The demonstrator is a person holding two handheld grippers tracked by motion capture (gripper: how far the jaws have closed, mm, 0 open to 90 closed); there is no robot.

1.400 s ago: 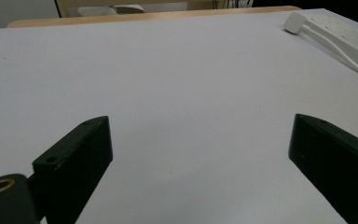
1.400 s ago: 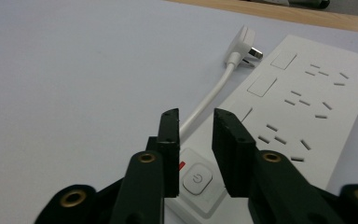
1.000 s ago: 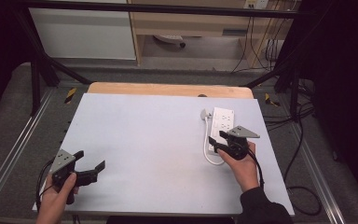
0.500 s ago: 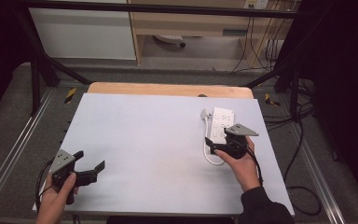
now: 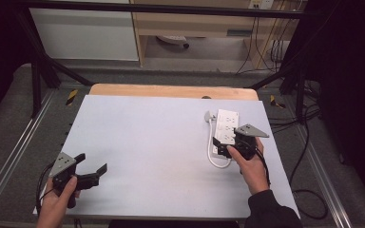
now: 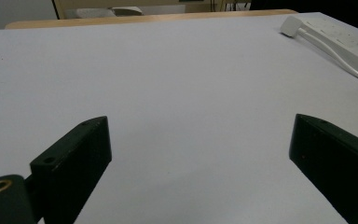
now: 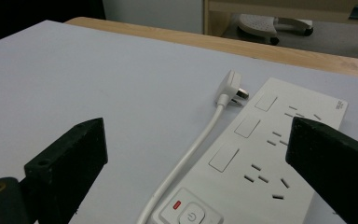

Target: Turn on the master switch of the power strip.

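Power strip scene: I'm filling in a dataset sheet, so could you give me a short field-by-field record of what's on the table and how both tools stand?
Surface: white table top over a wooden table.
Power strip: white power strip lying flat at the right side, sockets up.
Cable: white cable loops along the strip's left edge.
Plug: white plug lying on the table, unplugged.
Switch: power button at the strip's near end.
Right tool: right tool over the strip's near end; jaws have just been opening, wide apart, holding nothing.
Left tool: left tool open, over bare table.

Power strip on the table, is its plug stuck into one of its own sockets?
No. In the right gripper view the plug lies loose on the table beside the power strip, prongs bare.
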